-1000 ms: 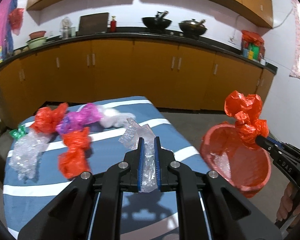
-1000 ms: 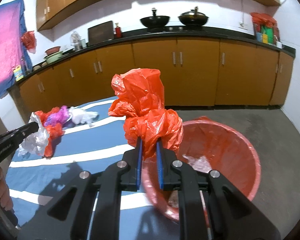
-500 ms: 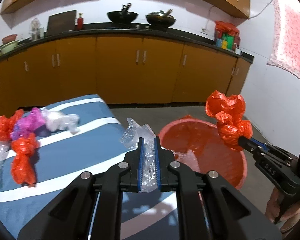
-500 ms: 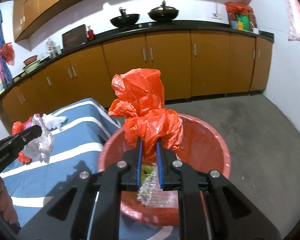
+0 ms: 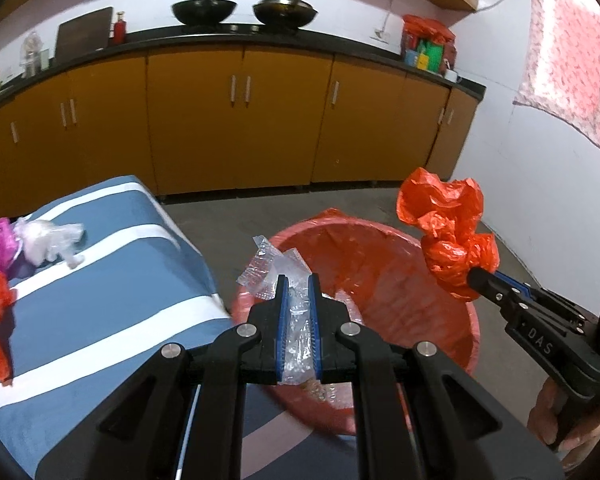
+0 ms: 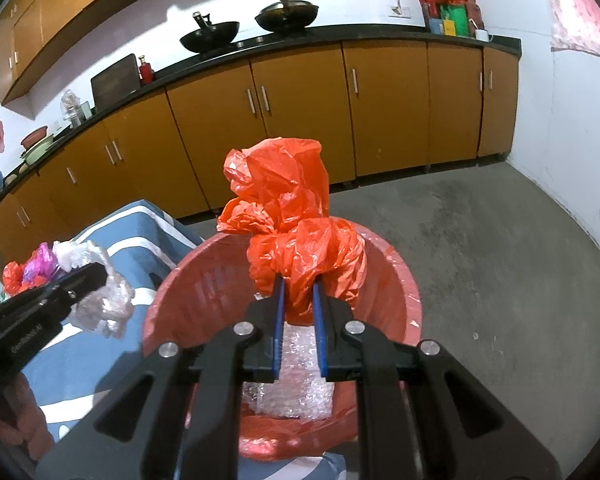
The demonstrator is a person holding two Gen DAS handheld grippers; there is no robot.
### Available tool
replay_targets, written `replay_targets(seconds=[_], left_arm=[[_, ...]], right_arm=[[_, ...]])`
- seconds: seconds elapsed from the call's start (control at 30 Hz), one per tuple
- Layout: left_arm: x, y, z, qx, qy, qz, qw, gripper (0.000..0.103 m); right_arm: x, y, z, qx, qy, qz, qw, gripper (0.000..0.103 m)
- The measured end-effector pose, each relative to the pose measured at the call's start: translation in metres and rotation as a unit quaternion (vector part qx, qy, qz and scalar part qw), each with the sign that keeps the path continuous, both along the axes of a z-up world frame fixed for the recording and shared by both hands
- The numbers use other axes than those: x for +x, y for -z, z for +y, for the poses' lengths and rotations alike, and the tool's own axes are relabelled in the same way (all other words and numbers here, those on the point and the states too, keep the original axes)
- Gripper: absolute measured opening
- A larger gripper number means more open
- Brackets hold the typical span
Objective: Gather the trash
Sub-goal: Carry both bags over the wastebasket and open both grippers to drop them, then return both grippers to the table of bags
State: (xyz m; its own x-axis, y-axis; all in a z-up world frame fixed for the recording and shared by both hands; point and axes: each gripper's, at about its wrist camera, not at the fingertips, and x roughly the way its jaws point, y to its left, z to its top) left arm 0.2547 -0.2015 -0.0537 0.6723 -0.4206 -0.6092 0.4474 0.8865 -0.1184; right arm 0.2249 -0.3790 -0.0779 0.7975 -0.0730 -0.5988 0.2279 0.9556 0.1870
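Left gripper (image 5: 298,280) clamped on clear plastic wrapper (image 5: 274,266), right gripper (image 6: 299,286) clamped on crumpled orange bag (image 6: 288,224); both held above red bin (image 6: 410,300) beside table's (image 5: 112,320) right edge.

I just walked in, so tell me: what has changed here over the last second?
Both tongs swung from the striped table toward the red bin; the right tongs now hold the orange bag over it. Unchanged: left tongs gripping clear plastic; nothing dropped.

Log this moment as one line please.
left gripper: shut on clear wrap | right gripper: shut on orange bag | both over red bin
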Motion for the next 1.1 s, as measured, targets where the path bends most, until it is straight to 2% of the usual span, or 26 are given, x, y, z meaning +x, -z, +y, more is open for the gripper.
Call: replay_targets(seconds=[0.33,0.37,0.4,0.47,0.6,0.9,1.03,1.1], left_arm=[[0.016,0.013,-0.033,0.01,0.031,0.016,0.9993,0.011],[0.017,0.015,-0.035,0.011,0.034,0.018,0.9992,0.019],[0.017,0.017,-0.037,0.013,0.036,0.019,0.9991,0.033],[0.017,0.018,-0.038,0.019,0.036,0.011,0.9991,0.046],[0.02,0.022,-0.032,0.021,0.032,0.015,0.9992,0.049],[0.016,0.023,0.026,0.027,-0.03,0.005,0.9992,0.052],[0.005,0.017,0.072,0.026,-0.073,-0.012,0.997,0.052],[-0.002,0.013,0.097,0.029,-0.096,-0.025,0.9947,0.052]], right_arm=[[0.01,0.009,-0.018,0.014,0.01,0.008,1.0,0.017],[0.01,0.011,-0.02,0.017,0.01,0.009,1.0,0.019],[0.01,0.012,-0.02,0.02,0.009,0.01,1.0,0.019],[0.009,0.014,-0.021,0.02,0.007,0.009,1.0,0.019],[0.008,0.016,-0.022,0.01,0.009,0.012,1.0,0.024],[0.006,0.01,-0.013,0.005,0.002,0.006,1.0,0.028],[0.012,0.002,0.021,-0.01,-0.038,-0.001,0.999,0.029],[0.018,-0.003,0.048,-0.016,-0.07,-0.005,0.997,0.032]])
